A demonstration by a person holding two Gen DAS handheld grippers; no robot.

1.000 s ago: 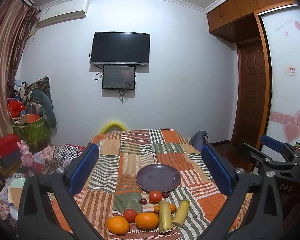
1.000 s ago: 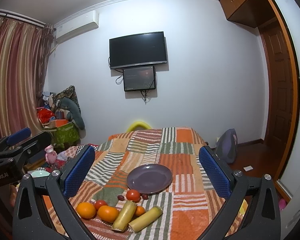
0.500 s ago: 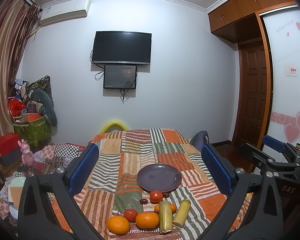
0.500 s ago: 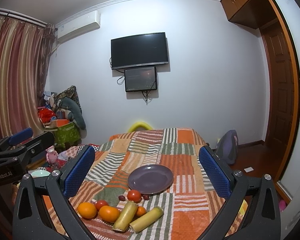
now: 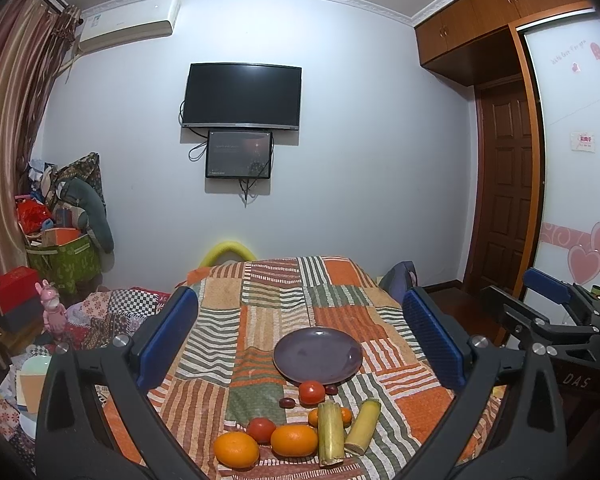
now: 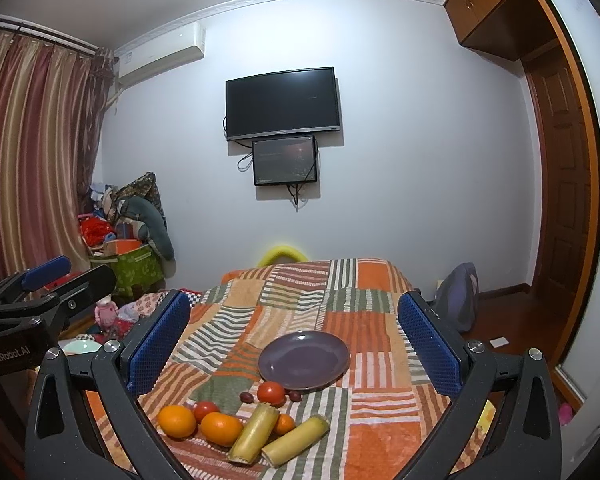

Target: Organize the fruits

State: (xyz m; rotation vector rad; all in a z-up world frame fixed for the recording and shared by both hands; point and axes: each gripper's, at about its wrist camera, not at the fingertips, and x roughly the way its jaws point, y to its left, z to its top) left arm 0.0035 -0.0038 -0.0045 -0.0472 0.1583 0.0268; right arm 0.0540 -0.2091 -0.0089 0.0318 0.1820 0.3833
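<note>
I am holding both tools up and back from the bed (image 5: 260, 320), each spread wide with nothing between its pads: the left tool (image 5: 300, 340) and the right tool (image 6: 294, 340) are both framing the purple plate (image 5: 318, 354), which is sitting bare on the patchwork blanket (image 6: 376, 360).

The fruit is lying in a tight cluster on the near side of the plate: two large oranges (image 5: 236, 449), tomatoes (image 5: 311, 393), small dark fruits (image 5: 287, 402) and two sugarcane pieces (image 5: 331, 432), with a small orange (image 6: 285, 424) wedged between the canes.

I am judging the soft bedding as the main risk: pressing down on a round fruit is likely sending it rolling or sinking. Neighbours are touching, so a wide tool could be nudging others away.
</note>
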